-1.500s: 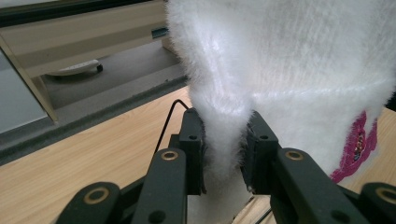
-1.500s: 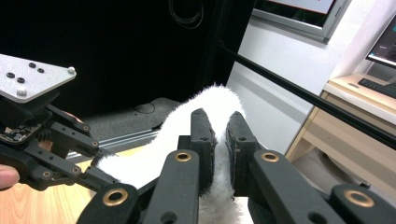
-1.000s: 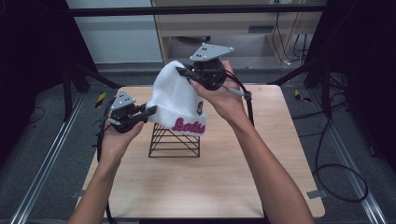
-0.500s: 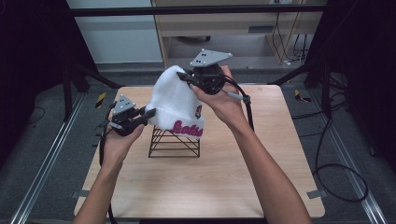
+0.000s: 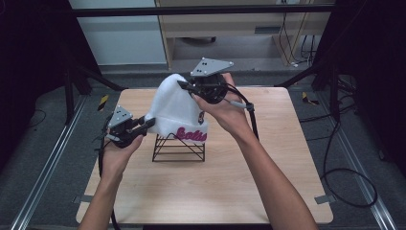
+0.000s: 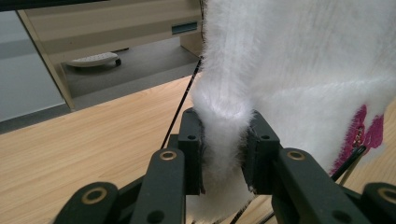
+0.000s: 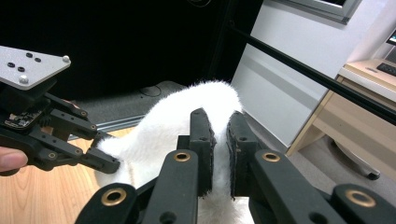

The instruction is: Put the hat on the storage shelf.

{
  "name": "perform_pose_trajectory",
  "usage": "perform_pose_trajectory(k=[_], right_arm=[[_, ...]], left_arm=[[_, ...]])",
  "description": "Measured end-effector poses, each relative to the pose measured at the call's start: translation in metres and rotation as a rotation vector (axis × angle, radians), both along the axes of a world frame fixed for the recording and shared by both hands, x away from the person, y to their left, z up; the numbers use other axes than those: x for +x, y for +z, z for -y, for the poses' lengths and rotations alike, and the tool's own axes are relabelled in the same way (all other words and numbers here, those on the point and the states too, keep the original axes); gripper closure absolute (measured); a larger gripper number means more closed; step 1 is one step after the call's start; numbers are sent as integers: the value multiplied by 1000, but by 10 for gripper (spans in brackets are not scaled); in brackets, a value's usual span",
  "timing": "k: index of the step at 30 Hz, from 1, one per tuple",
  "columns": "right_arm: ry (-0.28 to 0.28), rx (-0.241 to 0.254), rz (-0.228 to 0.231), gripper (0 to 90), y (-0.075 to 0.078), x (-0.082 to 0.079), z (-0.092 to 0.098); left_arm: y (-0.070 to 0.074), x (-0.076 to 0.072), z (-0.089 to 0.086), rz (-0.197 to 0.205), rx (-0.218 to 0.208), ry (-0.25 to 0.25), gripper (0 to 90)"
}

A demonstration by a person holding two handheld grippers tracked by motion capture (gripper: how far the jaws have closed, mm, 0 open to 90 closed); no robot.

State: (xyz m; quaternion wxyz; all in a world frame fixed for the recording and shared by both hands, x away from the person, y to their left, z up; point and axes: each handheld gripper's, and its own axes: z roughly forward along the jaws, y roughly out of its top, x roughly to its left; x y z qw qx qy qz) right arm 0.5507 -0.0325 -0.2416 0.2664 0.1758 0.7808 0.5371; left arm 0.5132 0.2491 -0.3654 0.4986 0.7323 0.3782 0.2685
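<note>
A white fuzzy beanie point(image 5: 172, 112) with pink lettering point(image 5: 191, 134) is draped over a black wire stand point(image 5: 178, 148) on the wooden table point(image 5: 201, 191). My left gripper point(image 5: 149, 122) is shut on the hat's lower left edge. In the left gripper view the fabric point(image 6: 299, 70) is pinched between the jaws of that gripper point(image 6: 224, 149). My right gripper point(image 5: 183, 85) is shut on the hat's crown. In the right gripper view the white crown point(image 7: 173, 121) bulges between its pads point(image 7: 220, 135), and the left gripper point(image 7: 109, 163) holds the hat farther off.
A thin wire of the stand point(image 6: 180, 116) runs up behind the fabric. A pale wooden cabinet point(image 5: 230, 28) stands beyond the table. Cables point(image 5: 344, 172) lie on the floor at the right, metal rails point(image 5: 43, 177) run along both sides, and a black bar point(image 5: 201, 9) crosses overhead.
Both grippers have brought the hat slightly lower over the wire stand, and the right gripper has shifted a little left. Both stay shut on the hat.
</note>
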Motion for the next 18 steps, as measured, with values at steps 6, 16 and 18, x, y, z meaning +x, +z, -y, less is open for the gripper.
perform_pose_trajectory(k=[6, 16, 18], right_arm=[[1, -12, -13, 836, -7, 1, -1], [12, -40, -19, 835, -15, -5, -3], [11, -43, -20, 835, -16, -6, -3]], left_arm=[[-9, -1, -1, -8, 3, 2, 713], [-21, -8, -2, -19, 9, -4, 710], [-22, -9, -3, -20, 8, -4, 709]])
